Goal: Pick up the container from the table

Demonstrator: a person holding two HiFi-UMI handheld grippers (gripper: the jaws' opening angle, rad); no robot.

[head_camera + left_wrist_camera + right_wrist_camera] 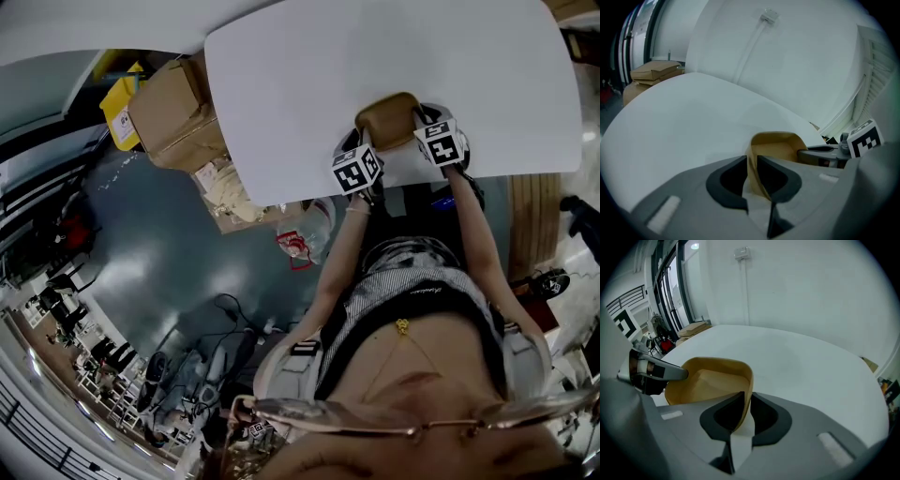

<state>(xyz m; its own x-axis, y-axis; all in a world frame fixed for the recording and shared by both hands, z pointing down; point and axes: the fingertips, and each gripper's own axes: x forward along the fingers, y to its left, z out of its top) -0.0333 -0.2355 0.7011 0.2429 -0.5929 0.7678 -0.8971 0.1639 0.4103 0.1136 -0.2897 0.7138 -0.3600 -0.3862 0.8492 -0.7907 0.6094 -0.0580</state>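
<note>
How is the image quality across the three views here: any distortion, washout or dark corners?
Head view: strong fisheye bows the edge of the white table, whose top looks washed out. Left gripper view: black corners, cool tint, tan container wall clear between the jaws. Right gripper view: black corners too, even light.

**Where the cameras sit**

The head view looks steeply down from above the white table (281, 94). Each gripper view sits low, close behind its jaws, facing across the tabletop (from opposite sides). All three share the tan container (386, 114).
</note>
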